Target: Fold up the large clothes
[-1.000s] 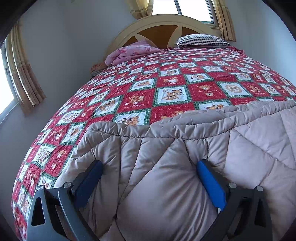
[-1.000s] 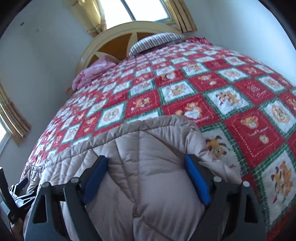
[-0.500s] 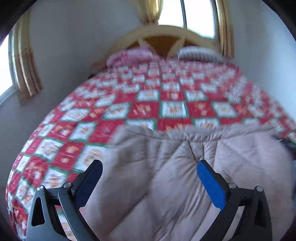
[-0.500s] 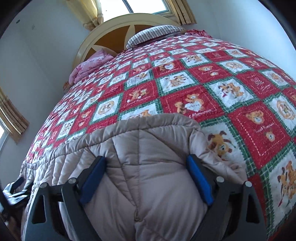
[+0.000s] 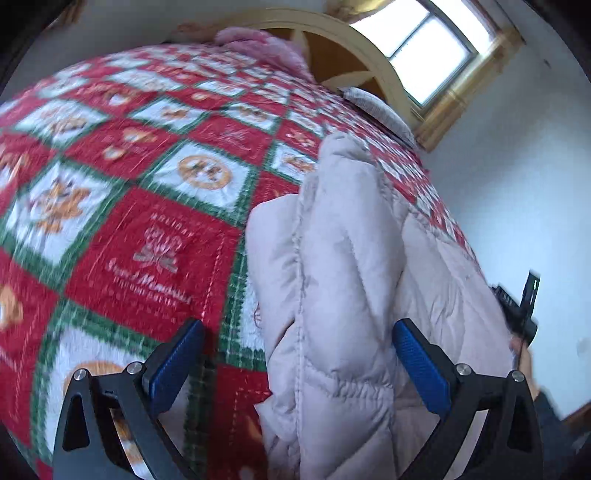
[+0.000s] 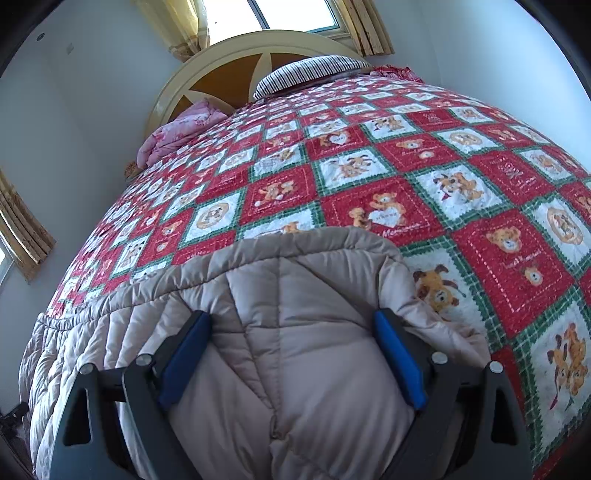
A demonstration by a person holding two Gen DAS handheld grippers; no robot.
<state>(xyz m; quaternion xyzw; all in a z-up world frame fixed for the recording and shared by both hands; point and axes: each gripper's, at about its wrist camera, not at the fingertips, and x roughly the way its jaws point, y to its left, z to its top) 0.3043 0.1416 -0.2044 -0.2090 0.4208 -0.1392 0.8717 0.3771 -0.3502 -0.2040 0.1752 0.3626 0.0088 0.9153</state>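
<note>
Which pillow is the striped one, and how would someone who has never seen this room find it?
Start at the arched wooden headboard under the window. On the red teddy-bear quilt at its foot lie two soft things; the striped pillow is the one to the right. Its thin dark and white stripes set it apart from the pink floral bedding bunched at the left.
</note>
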